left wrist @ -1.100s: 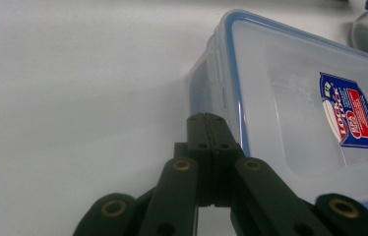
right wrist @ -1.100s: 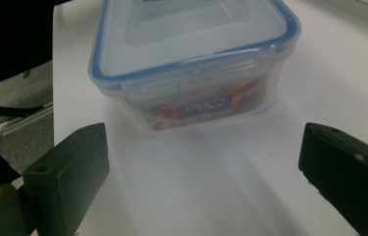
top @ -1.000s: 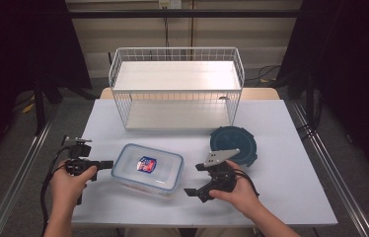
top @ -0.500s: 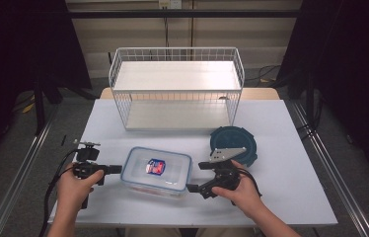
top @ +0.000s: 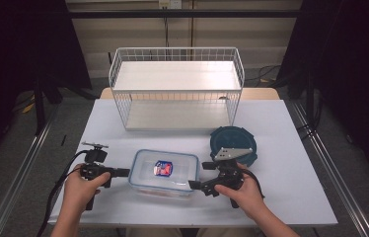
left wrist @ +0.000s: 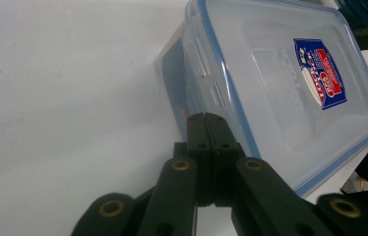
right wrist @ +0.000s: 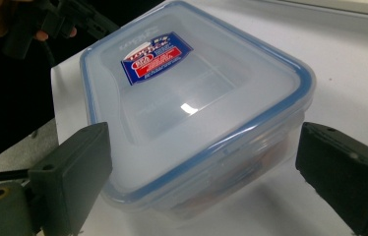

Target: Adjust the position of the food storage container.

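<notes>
Left gripper (top: 123, 172), held in the person's left hand (top: 80, 185), lies level over the white table (top: 291, 163) with its jaws pressed together, nothing between them; in the left gripper view the joined tips (left wrist: 206, 129) sit at the short end wall of the clear plastic container (top: 164, 173), whether touching it or just short of it cannot be told. Right gripper (top: 195, 184), in the right hand (top: 241, 190), points at the container's opposite short end with its jaws spread wide; in the right gripper view the two black pads (right wrist: 81, 162) flank a near corner of the box (right wrist: 192, 113), apart from its walls. Container stands flat near the table's front edge, between the two grippers, its blue-rimmed lid (left wrist: 290, 83) seated and bearing a red-and-blue label (top: 163, 168). Behind the right hand lies a round dark teal lid (top: 234, 140). A white wire basket (top: 177, 86) stands at the table's far side.
</notes>
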